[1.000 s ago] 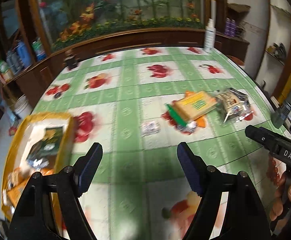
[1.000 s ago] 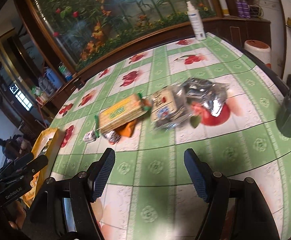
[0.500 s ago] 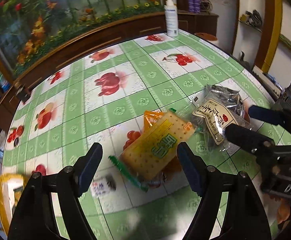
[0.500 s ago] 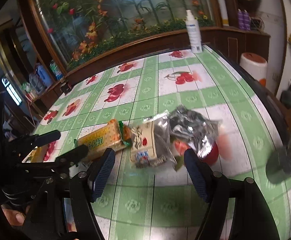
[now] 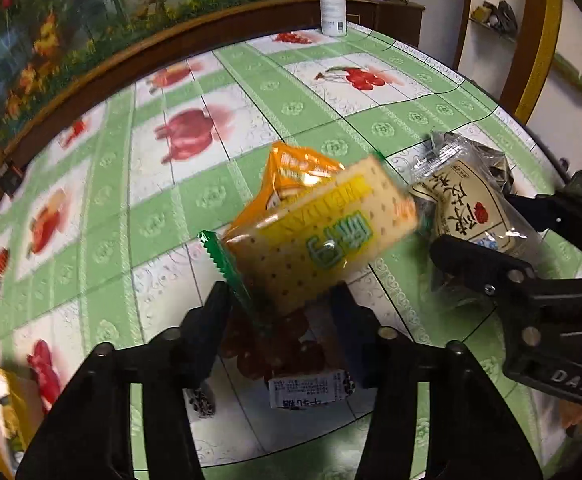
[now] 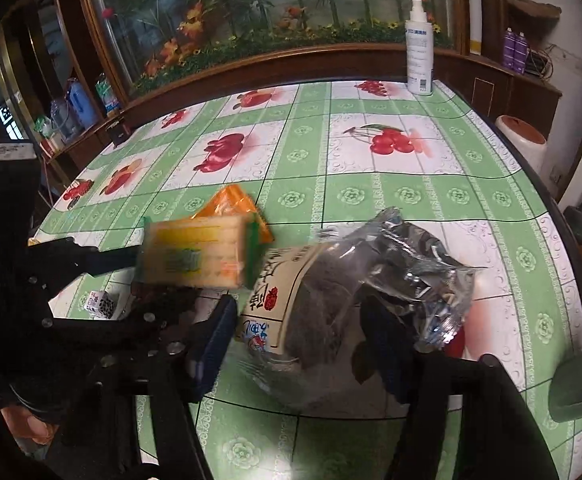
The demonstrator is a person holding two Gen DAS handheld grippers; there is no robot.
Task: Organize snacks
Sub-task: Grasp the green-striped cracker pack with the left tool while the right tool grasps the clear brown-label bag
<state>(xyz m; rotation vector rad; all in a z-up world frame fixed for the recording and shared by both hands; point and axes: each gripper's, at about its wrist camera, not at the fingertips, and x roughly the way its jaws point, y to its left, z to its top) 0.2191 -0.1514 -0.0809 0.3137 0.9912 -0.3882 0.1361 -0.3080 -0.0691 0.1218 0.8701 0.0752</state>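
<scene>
Currently both sets of jaws are closing. Left gripper (image 5: 277, 308) pinches the near end of the yellow cracker pack (image 5: 323, 232), which looks tilted up off the green checked tablecloth (image 5: 139, 216) — orange packet (image 5: 295, 172) right behind it. Right gripper (image 6: 299, 336) straddles the clear bag of dark snacks (image 6: 331, 292), which lies on the cloth just beside the crackers; whether its pads touch yet — cannot tell.
</scene>
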